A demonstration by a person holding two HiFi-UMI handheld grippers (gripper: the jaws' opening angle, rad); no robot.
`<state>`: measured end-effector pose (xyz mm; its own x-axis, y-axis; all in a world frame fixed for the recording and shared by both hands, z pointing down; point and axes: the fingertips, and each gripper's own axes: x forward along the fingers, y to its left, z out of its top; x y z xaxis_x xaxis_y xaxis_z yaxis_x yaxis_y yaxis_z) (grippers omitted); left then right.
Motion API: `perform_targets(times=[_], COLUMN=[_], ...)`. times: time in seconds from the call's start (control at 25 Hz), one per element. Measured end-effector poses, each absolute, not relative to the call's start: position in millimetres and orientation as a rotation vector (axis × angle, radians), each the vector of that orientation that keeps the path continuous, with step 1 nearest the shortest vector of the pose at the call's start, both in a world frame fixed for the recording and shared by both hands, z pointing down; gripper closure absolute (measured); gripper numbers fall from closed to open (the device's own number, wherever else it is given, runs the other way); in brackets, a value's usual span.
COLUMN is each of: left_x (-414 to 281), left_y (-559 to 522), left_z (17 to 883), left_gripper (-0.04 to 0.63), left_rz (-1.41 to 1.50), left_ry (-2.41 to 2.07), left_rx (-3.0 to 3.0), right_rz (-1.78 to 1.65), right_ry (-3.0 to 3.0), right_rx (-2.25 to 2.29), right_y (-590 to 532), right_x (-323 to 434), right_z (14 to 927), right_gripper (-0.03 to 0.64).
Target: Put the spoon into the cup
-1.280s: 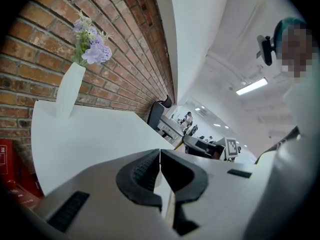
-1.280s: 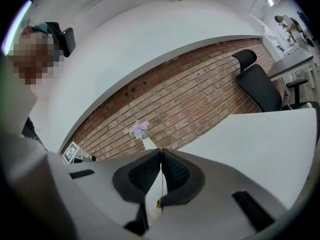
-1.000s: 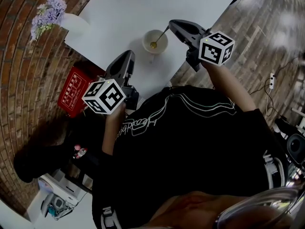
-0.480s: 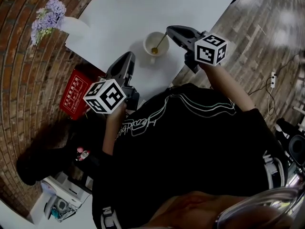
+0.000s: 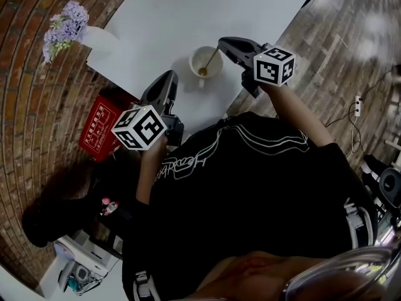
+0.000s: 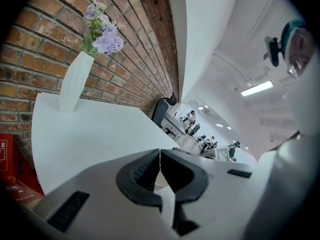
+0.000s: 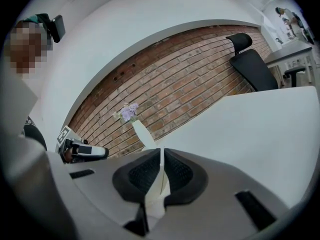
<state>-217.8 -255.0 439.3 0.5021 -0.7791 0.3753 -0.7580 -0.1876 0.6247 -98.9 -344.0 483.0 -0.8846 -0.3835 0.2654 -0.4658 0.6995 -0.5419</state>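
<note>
A white cup [image 5: 205,61] stands near the front edge of the white table [image 5: 188,11]. A spoon [image 5: 209,60] leans in it, its golden bowl down inside and its thin handle slanting up to the right. My right gripper [image 5: 222,43] is shut on the top of that handle, just right of the cup's rim. In the right gripper view the dark pads [image 7: 145,174] meet on a thin pale strip. My left gripper [image 5: 168,77] hangs left of the cup at the table's front edge. It is shut with nothing between its pads [image 6: 145,169].
A white vase with purple flowers [image 5: 94,37] stands at the table's left corner against the brick wall; it also shows as the vase [image 6: 74,81] and the vase [image 7: 145,134]. A red box [image 5: 100,127] sits below the table's left edge. A black office chair [image 7: 250,59] stands beyond the table.
My right gripper has sunk a little toward the cup with the spoon, and the spoon's bowl now sits lower inside the cup. The left gripper has kept still.
</note>
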Motion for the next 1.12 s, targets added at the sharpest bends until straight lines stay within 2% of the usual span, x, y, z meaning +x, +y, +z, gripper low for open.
perform_targets(times=[0.2, 0.28, 0.56, 0.8, 1.12], left_x=[-215.3, -214.8, -216.1, -208.5, -186.8], left_y=[-253.3, -252.8, -249.0, -241.1, -235.0], left_z=[439.9, 439.0, 432.1, 413.9, 385.7], left_gripper=[0.589, 0.589, 0.588, 0.588, 0.588], left_rz=[-0.006, -0.006, -0.009, -0.01, -0.035], left_ry=[-1.277, -1.278, -1.295, -1.31, -1.27], left_rx=[1.961, 1.965, 1.981, 2.03, 2.121], right_rz=[0.992, 1.02, 1.04, 0.966, 0.917], right_ry=[-2.755, -2.758, -2.785, -2.87, -3.01], right_rx=[0.742, 0.744, 0.804, 0.789, 0.718], right_y=[-348.7, -349.5, -350.5, -332.5, -298.4], right_x=[-94.9, -93.9, -77.5, -58.1, -45.1], right_z=[486.3, 485.7, 469.7, 425.8, 371.5], right_gripper=[0.61, 0.564, 0.503, 0.506, 0.585])
